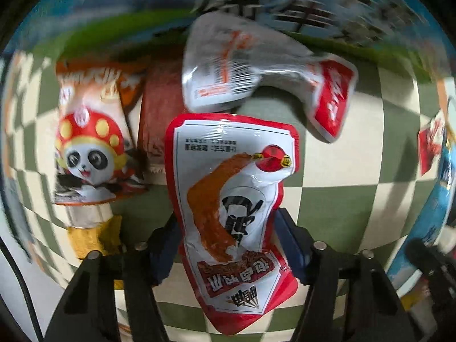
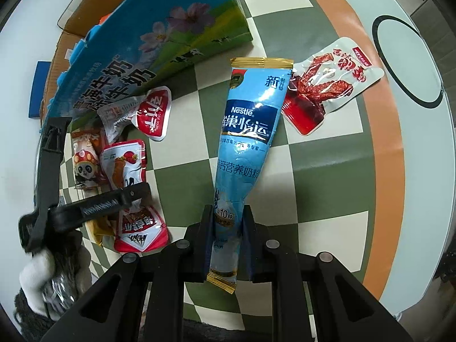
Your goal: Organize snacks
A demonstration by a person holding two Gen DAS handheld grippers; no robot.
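Glossy foil sachet [image 2: 242, 154]; matt cardboard box [image 2: 148, 37].

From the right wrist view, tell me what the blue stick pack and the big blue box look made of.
Blue Nestle stick pack: glossy plastic or foil film, judging by its crinkles, glare spots and crimped gold ends. Big blue box: probably printed cardboard with a slight sheen; it has flat panels, and brown board shows behind it.

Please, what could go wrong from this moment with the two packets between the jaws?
1. The left gripper stands open around the red and white packet; closing off-centre could crumple it or catch the panda packet beside it.
2. The right gripper pinches the blue stick sachet near its end, so it may swing or slip.
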